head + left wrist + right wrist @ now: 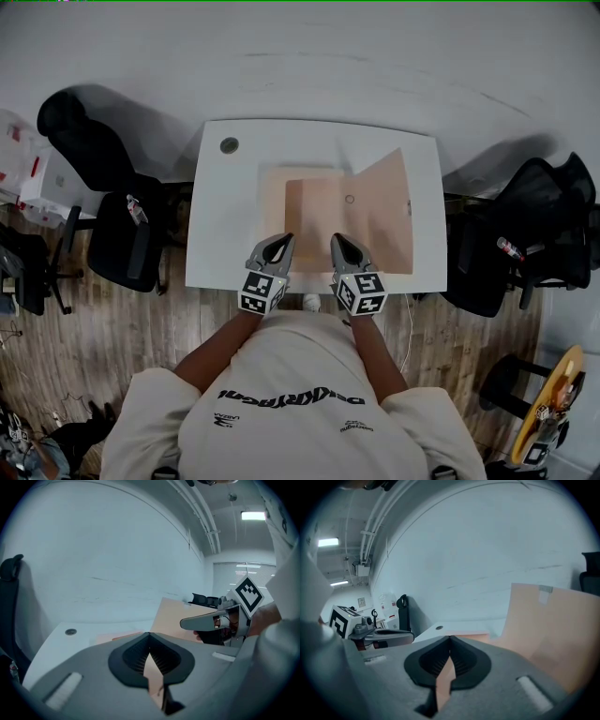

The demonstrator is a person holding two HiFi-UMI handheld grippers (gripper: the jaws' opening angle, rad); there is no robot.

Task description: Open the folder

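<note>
We find the tan folder [319,211] lying mid-counter [223,234], its right cover [384,202] tilted up toward 3 o'clock while a paler leaf [272,192] lies flat toward 9 o'clock. The left tongs [283,239] and the right tongs [338,240] sit side by side over the folder's 6 o'clock edge. Each is pinched shut tip to tip and grips nothing, and only tan shows through the slit behind the tips.

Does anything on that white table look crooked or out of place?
Only the folder on the table: its right flap stands up tilted instead of lying flat, so it is half open. The left gripper and right gripper pinch its near edge. Nothing looks spilled or torn.
</note>
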